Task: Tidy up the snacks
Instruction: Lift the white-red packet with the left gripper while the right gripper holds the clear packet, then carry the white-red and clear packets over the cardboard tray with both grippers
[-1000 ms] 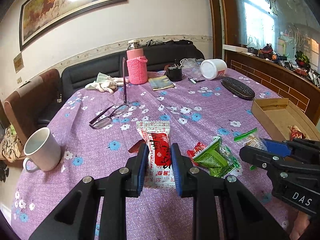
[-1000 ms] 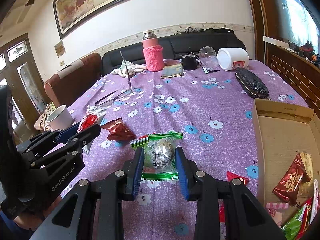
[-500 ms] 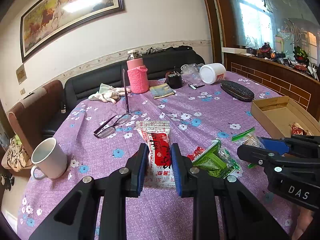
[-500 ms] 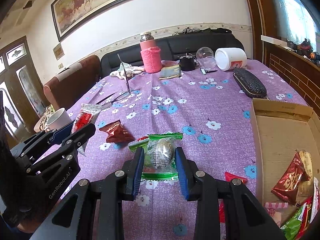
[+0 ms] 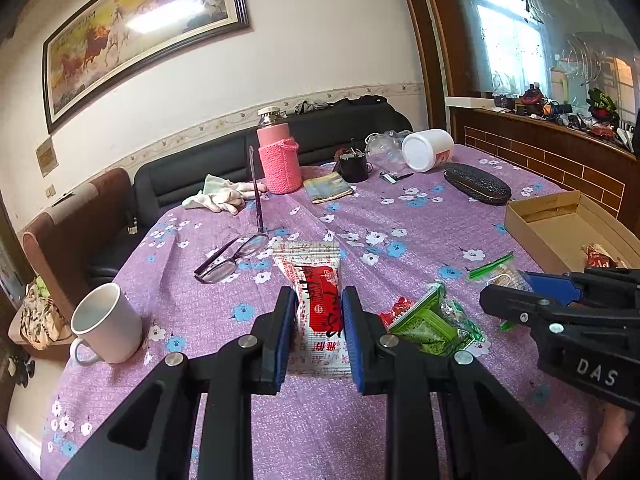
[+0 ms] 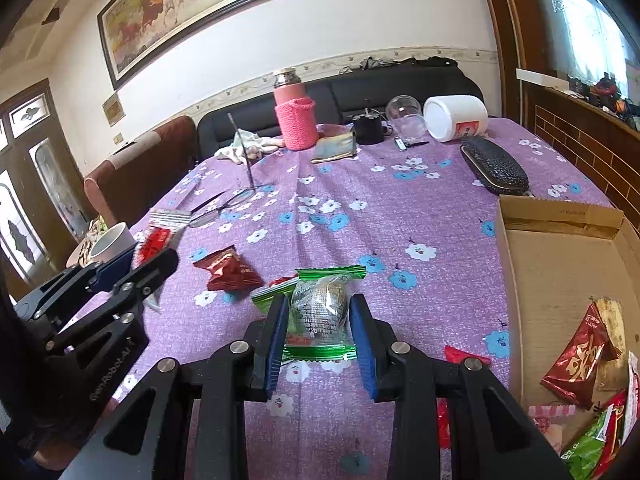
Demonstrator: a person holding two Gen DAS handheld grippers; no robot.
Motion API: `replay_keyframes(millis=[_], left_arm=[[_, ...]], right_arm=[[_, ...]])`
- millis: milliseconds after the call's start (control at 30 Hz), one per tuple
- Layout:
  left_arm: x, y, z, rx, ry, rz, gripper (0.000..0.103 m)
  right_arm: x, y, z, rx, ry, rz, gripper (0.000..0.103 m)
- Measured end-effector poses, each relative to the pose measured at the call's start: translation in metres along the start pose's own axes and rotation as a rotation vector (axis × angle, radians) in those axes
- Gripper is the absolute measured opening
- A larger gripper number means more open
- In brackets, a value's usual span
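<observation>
Two grippers each held a snack above the purple flowered tablecloth [image 5: 420,216]. The left gripper [image 5: 319,322] had its jaws squeezed tight on a red and white snack packet [image 5: 316,300], lifted off the cloth. The right gripper [image 6: 320,328] had its jaws closed on a clear packet with green ends [image 6: 322,304]. A green snack bag [image 5: 430,326] lay on the cloth between the two grippers. A dark red packet [image 6: 227,272] lay near it. More snacks sat in the cardboard box [image 6: 560,264] at the right. A white mug [image 5: 105,328] stood at the left.
</observation>
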State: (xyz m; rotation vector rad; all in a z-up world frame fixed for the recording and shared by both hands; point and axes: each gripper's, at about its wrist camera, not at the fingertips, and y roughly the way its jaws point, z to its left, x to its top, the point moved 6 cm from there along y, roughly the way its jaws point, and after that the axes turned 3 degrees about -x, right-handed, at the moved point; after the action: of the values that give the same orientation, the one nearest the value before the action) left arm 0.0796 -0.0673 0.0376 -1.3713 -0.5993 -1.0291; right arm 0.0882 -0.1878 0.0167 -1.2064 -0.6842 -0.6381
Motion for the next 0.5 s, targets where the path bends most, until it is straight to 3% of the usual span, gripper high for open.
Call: replay_keyframes(millis=[300, 500], left_arm=[[0.002, -0.008, -0.003, -0.011, -0.001, -0.020, 0.023], [0.002, -0.015, -0.013, -0.062, 0.007, -0.022, 0.023]], right_arm=[[0.010, -0.025, -0.037, -0.052, 0.131, -0.056, 0.034], [0.005, -0.068, -0.099, -0.178, 0.226, -0.127, 0.034]])
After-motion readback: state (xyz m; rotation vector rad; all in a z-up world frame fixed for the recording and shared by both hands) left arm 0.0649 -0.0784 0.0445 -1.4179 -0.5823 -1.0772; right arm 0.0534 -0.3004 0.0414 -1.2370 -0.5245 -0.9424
